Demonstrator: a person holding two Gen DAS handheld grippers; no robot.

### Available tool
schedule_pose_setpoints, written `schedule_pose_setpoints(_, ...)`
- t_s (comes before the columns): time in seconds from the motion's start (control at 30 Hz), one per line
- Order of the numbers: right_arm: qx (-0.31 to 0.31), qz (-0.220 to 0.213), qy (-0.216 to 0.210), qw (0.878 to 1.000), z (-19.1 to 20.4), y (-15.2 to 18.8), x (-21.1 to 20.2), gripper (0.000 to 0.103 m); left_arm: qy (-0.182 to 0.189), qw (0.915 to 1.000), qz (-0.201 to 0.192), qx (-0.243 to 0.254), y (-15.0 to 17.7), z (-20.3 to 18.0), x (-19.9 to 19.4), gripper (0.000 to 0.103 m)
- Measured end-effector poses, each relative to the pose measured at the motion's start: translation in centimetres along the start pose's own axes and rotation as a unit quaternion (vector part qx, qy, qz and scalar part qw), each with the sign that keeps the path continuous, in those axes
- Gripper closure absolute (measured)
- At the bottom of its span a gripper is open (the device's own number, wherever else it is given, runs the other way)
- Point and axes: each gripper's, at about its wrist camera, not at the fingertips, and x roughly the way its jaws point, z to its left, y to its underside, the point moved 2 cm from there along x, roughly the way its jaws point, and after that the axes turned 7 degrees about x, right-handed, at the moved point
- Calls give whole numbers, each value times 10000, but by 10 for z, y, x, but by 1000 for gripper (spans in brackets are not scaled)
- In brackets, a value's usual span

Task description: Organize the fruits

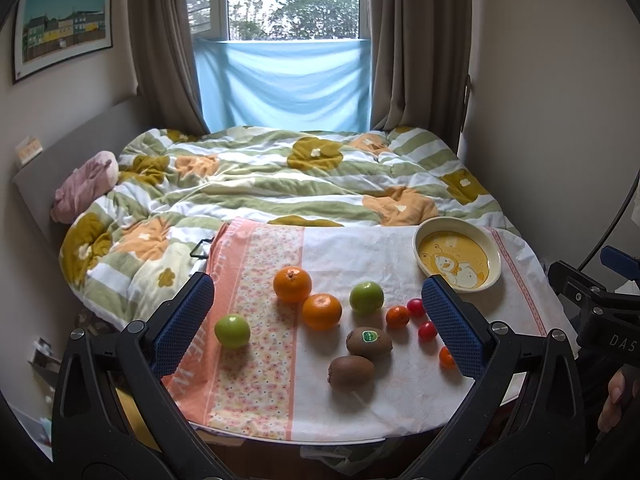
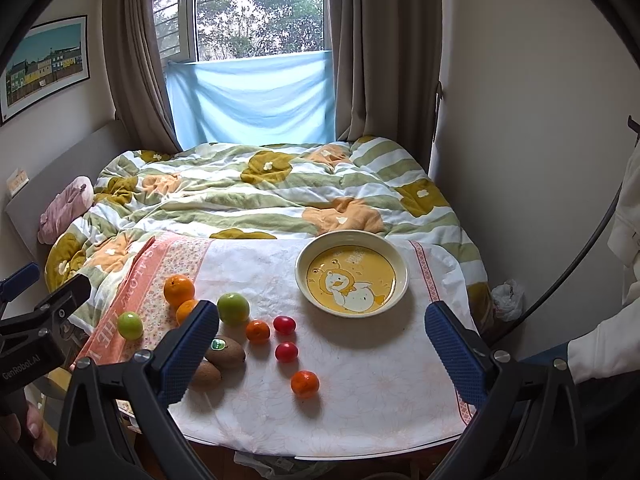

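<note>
Big bed (image 1: 280,176) at the back under a rumpled green, white and mustard flower-print duvet, far end tucked behind grey-brown curtains (image 1: 164,48). Closer in, a worktop draped in a white cloth with a peach floral stripe (image 2: 360,380); near edge cut off by both grippers' black frames.

Cream shallow bowl with a yellow cartoon duck print (image 2: 352,276) sitting on the cloth's far right part, nothing in it. All fruit loose on the cloth to its left, well apart from it:
- two large oranges (image 1: 292,284), touching or nearly so; in the right wrist view the nearer one half hidden behind a blue pad
- two brown fuzzy kiwis (image 1: 368,342) side by side, one with a green sticker, partly blocked in the right wrist view
- two green apples (image 1: 366,297), one far out on the peach stripe
- two small tangerines (image 2: 305,383), one half hidden behind a pad in the left wrist view
- two red cherry tomatoes (image 2: 286,351)

Left gripper (image 1: 320,328): jaws spread wide, holding nothing, touching nothing, hovering over the fruit cluster. Right gripper (image 2: 320,352): same deal, jaws wide apart and empty. Fingertips of a hand (image 1: 616,404) just peeking in at the edge, mostly cut off.
</note>
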Motion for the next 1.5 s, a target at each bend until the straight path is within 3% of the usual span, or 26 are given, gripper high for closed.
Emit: schedule_pose_setpoints(1.5,38,7,-27,10000,-4,0,0,0,115,9999,35,85,-10,3,-3,0)
